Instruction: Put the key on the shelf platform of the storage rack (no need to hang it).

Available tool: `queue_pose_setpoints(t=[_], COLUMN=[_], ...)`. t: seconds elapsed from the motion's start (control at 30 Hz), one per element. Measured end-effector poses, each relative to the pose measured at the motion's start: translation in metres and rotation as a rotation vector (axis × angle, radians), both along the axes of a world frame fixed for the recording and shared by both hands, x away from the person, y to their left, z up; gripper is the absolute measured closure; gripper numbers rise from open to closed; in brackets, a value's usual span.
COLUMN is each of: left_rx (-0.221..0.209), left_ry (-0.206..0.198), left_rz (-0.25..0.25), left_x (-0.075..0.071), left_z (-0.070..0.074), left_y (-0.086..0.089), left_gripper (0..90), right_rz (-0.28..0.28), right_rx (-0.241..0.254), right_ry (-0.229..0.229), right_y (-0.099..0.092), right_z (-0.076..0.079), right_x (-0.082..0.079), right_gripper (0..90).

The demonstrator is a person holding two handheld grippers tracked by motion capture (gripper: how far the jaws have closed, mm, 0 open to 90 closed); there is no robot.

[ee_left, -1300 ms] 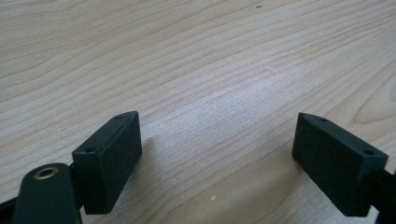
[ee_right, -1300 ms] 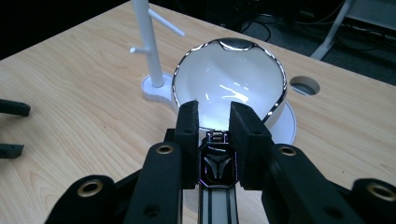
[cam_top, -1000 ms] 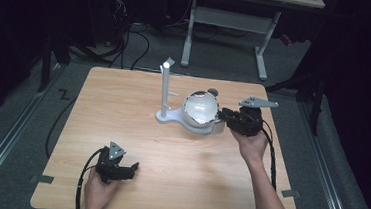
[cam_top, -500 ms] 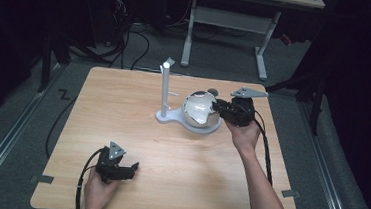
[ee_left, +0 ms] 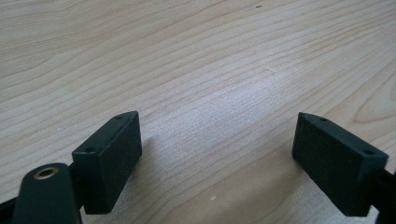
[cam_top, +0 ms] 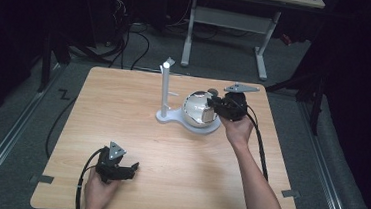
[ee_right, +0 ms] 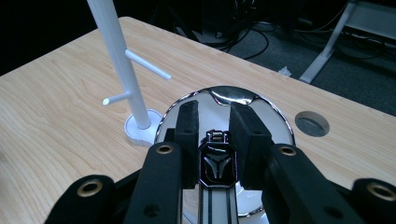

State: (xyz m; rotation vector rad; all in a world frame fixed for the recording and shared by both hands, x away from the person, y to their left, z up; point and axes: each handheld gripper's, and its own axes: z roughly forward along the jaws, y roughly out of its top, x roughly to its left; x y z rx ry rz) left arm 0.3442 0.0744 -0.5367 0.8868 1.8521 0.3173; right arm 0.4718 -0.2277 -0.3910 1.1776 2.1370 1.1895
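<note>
My right gripper (cam_top: 212,106) (ee_right: 212,112) reaches in from the right over a shiny metal bowl (cam_top: 195,111) (ee_right: 268,109). Its jaws are shut on a small black object with a chrome edge (ee_right: 215,164), held just above the bowl's rim. The bowl sits on the flat white base (cam_top: 172,117) of an upright white stand (cam_top: 165,90) (ee_right: 119,60) that has thin side pegs. My left gripper (cam_top: 130,169) (ee_left: 217,154) rests near the table's front left. Its jaws stand wide open, with only bare wood between them.
The wooden table (cam_top: 123,104) has a round cable hole (cam_top: 213,92) (ee_right: 312,123) just behind the bowl. Cables trail from both grippers across the table. Dark floor, cables and a desk frame (cam_top: 228,17) lie beyond the far edge.
My right gripper has moved left and slightly away from the person, from beside the bowl to over its right rim, still shut on the small object. The left gripper has stayed put.
</note>
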Motion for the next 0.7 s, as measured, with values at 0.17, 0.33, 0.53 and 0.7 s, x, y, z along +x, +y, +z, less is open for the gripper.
queue_pose_setpoints(t=[0.17, 0.33, 0.53, 0.7], left_rx=[-0.001, 0.001, 0.001, -0.008], left_ry=[0.000, -0.001, -0.002, 0.005], left_rz=[-0.003, -0.004, -0.004, 0.005], left_x=[0.000, 0.000, 0.000, 0.000], left_z=[0.000, 0.000, 0.000, 0.000], left_y=[0.000, 0.000, 0.000, -0.001], left_gripper=[16.1, 16.0, 16.0, 16.1], right_rz=[0.011, 0.011, 0.013, 0.005], right_rx=[0.016, 0.001, -0.022, -0.034], right_ry=[0.014, 0.031, 0.047, 0.048], right_y=[0.003, 0.008, 0.014, 0.019], right_z=[-0.006, -0.013, -0.017, -0.025], right_x=[0.008, 0.016, 0.024, 0.031], right_gripper=[74.4, 74.4, 74.4, 74.4])
